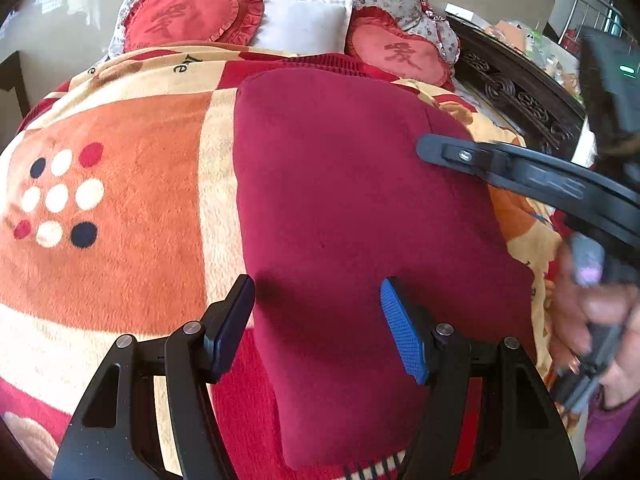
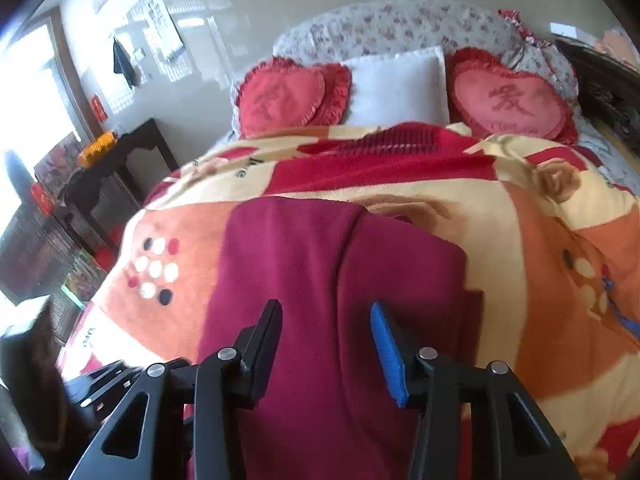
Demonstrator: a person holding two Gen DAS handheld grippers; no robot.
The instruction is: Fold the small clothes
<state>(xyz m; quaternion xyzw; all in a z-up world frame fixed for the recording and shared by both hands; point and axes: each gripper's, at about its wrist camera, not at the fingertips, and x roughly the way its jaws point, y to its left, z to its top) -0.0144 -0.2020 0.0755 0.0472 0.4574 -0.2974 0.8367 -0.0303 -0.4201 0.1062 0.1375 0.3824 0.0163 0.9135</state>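
A dark red garment [image 1: 352, 208] lies folded flat on the patterned blanket [image 1: 120, 208] of a bed. My left gripper [image 1: 316, 328] is open and empty, its jaws standing over the garment's near left edge. In the right wrist view the same garment [image 2: 320, 280] fills the middle, with a fold line down it. My right gripper [image 2: 326, 354] is open and empty just above the garment's near part. The right gripper's arm also shows in the left wrist view [image 1: 520, 176], reaching in over the garment's right side.
Two red heart cushions [image 2: 288, 96] [image 2: 508, 100] and a white pillow [image 2: 400, 84] lie at the bed's head. A dark carved bed frame [image 1: 520, 96] runs along the right. A dark side table [image 2: 120, 160] with clutter stands left of the bed.
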